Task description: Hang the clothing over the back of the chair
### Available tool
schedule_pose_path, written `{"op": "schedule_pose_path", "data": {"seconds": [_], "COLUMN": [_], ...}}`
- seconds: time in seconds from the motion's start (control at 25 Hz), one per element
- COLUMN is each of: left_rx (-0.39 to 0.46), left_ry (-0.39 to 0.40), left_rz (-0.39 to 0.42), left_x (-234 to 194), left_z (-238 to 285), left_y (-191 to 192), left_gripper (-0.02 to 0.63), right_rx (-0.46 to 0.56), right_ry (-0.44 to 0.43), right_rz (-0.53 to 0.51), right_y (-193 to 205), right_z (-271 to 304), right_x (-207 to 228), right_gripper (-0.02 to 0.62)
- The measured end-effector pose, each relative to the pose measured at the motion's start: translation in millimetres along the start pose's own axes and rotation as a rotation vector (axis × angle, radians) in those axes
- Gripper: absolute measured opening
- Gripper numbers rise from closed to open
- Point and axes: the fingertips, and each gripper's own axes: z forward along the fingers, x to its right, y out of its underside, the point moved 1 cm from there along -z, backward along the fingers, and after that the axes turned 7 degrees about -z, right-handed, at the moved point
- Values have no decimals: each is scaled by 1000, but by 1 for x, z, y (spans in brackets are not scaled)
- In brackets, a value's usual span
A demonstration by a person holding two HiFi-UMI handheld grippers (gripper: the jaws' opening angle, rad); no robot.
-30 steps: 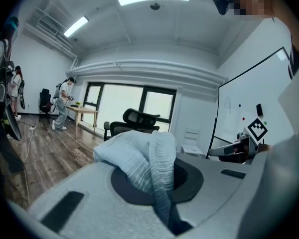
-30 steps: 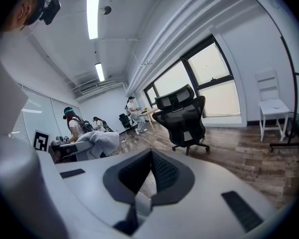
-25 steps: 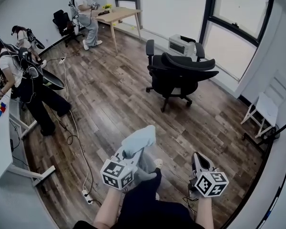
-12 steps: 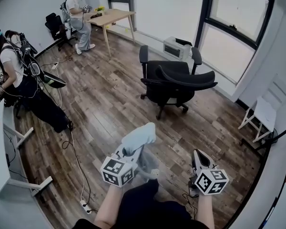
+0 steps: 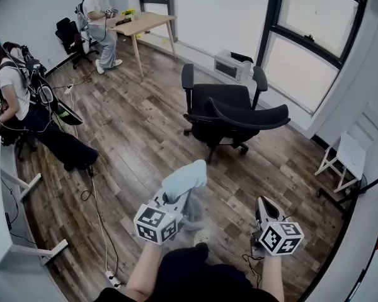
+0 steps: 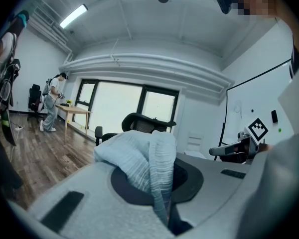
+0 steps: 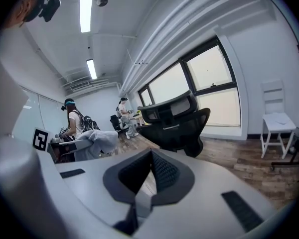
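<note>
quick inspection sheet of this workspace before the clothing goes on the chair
surface: wood floor, mostly bare between the person and the chair
job's things: light blue clothing bunched at the left gripper; black office chair ahead, its back bare
clutter: white box by the window; white folding chair at right
grippers: left gripper shut on the clothing; right gripper shut, nothing in it
cables: cable trailing over the floor to a power strip
surroundings: seated person at left, standing person by a wooden table, large windows
</note>
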Motion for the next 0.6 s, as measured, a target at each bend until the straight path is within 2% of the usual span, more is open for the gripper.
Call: {"op": "schedule_pose_path", "data": {"seconds": [0.12,0.36,0.6], "left_rx": [-11,-36,-61], "left_ry": [11,81,200], "left_rz": [2,38,97], "left_x": [-6,-7,4], "left_z": [14,41,63], "left_y": [-2,-8,-19], "left_gripper": [8,8,8], "right_rx": [-4,-6,29], "right_ry": [-4,-4,-5], "right_rz": [-2,-28,-46], "right_y": [-5,-18,-41], "right_z": [15,44,64], "right_x": [4,13,17], "right_gripper": [2,2,2]}}
